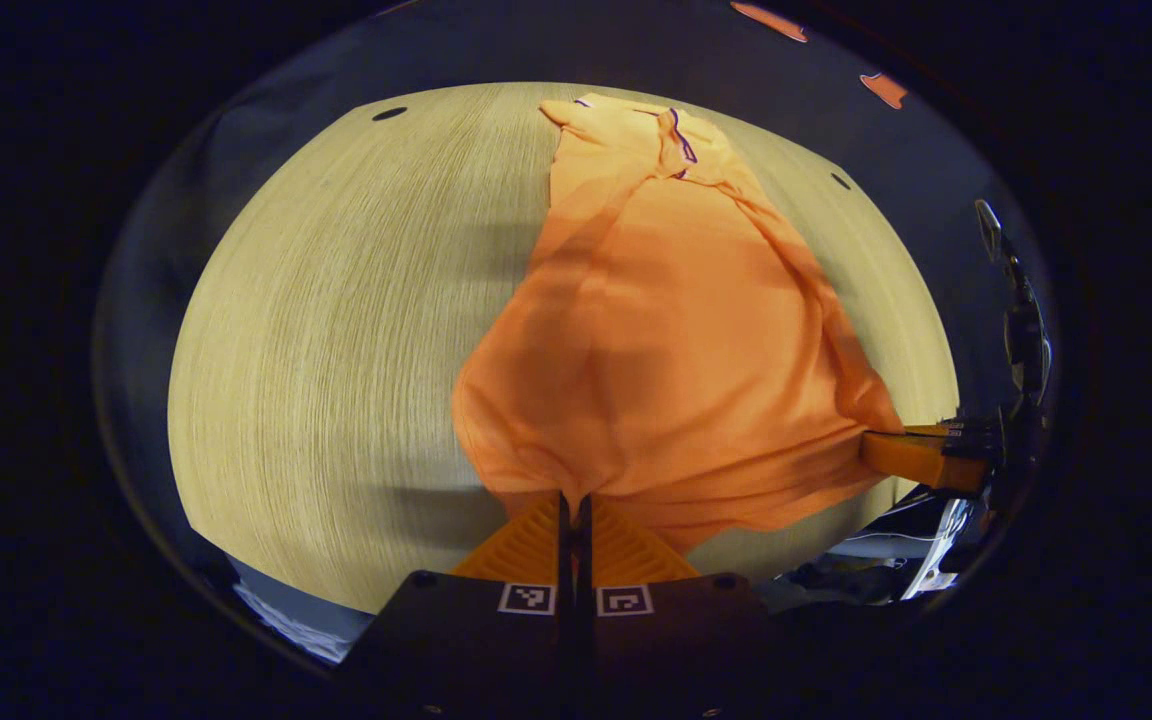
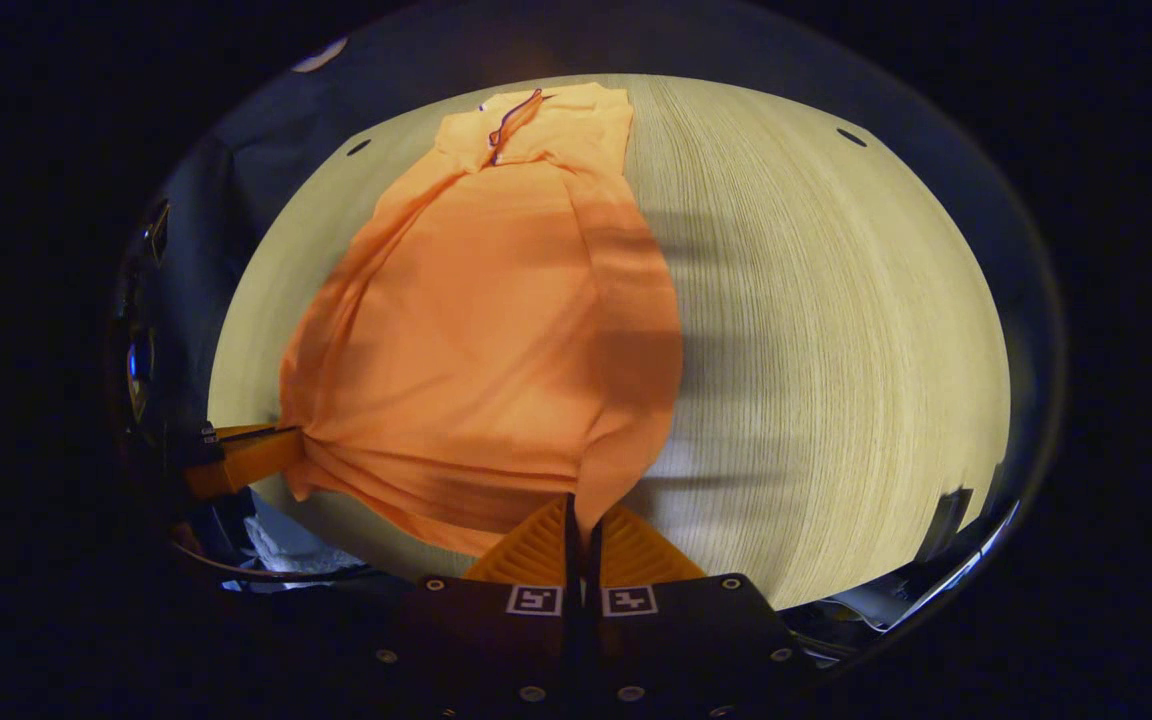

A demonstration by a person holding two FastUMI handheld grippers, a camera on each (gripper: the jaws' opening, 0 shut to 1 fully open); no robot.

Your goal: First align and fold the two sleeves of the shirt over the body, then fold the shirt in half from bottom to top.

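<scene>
Shirt hem in both fingers

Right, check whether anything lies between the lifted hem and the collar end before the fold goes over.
Nothing visible does. Both claws, left and right, pinch the orange shirt at its hem; only the shirt's own body lies along the way to the collar.

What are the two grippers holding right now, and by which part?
Both hold the shirt by its bottom hem: the left gripper is shut on one hem corner, the right gripper on the other. The hem looks raised off the table.
</scene>
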